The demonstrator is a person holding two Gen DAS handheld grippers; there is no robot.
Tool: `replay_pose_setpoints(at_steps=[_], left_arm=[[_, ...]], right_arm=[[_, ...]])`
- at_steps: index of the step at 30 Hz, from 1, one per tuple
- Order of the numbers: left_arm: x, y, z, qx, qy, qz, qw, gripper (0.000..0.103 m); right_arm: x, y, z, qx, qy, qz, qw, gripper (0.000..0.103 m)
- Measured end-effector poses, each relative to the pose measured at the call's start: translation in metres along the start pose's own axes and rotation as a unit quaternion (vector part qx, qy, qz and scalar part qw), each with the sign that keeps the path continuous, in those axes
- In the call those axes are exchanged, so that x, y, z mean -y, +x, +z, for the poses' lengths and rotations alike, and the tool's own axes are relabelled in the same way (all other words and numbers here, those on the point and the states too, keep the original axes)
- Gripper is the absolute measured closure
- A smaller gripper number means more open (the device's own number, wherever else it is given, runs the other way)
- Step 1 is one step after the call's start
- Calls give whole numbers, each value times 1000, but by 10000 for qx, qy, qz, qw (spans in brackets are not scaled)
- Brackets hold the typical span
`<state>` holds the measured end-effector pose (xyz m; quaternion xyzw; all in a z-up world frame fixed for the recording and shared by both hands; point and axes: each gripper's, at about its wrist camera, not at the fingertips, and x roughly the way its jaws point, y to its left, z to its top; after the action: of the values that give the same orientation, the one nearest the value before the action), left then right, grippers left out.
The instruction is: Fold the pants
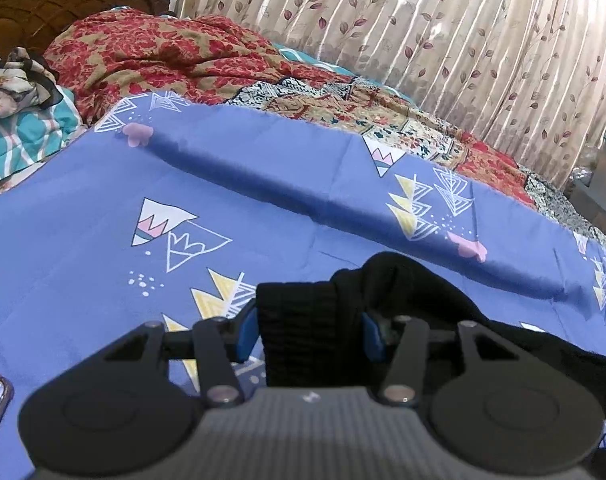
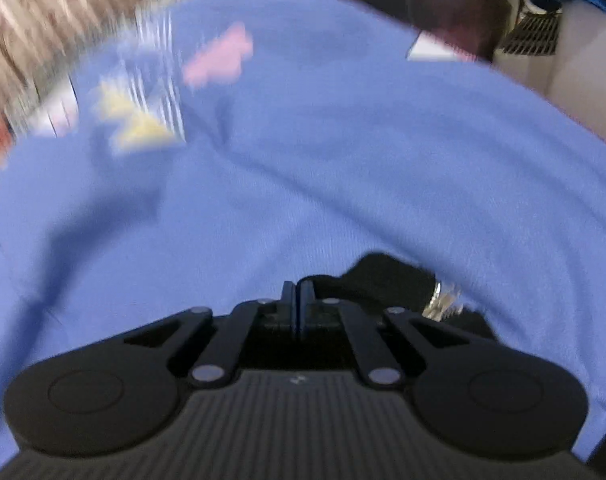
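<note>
Pants: black, lying on the blue bed sheet, at the near edge, right under the left tongs. One thick, ribbed band of the cloth stands up between the blue pads.
Left tongs: partly closed, one blue pad on each side of that black band. They look like they are pinching it. I think this hold is there to keep one end of the pants steady for a fold.
Right tongs: squeezed all the way shut, the two fingers touching. Black cloth sits just past the tips and to the right. The picture is blurry, so I cannot say if a thin bit of cloth is caught in them.
Shiny bit: something silver beside the black cloth, maybe a button or a clasp. Too blurry to be sure.
Bed sheet: spread fairly flat, with one long soft ridge across it. A flat spot like this is good for folding.
Other things: a red flowery blanket and a leafy curtain at the far side, well away from the pants.
How far along: the fold seems just started, since the pants are bunched up, not lying neat.
</note>
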<state>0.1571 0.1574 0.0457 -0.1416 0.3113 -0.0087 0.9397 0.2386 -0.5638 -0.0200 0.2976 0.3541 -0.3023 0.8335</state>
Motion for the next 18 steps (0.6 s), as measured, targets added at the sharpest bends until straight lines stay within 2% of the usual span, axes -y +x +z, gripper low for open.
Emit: replay_pose_setpoints(at_steps=[4,9,12,14,16,18], left_arm=[[-2,-21,2,180,-53,-31,9998,55],[-6,-68,-5,405,-97,-191,9989,55],[-9,-103,-20,452,-10,-313,9985,55],[-11,-125,-36,414,78,-347,9985,55],[-14,-144,-55,312,123,-373,9987,55],[-17,-158,-78,124,153,-388,9991,55]], right_arm=[[36,-49,30,446,673,879,9929,100],[96,-118,54,911,1073,1562,9776,100],[147,-167,42,1182,1191,1691,9712,100],[190,-194,20,1228,1308,1676,9694,100],[233,-207,-5,1214,1460,1555,9694,100],[266,-217,-38,1163,1502,1263,9736,100]])
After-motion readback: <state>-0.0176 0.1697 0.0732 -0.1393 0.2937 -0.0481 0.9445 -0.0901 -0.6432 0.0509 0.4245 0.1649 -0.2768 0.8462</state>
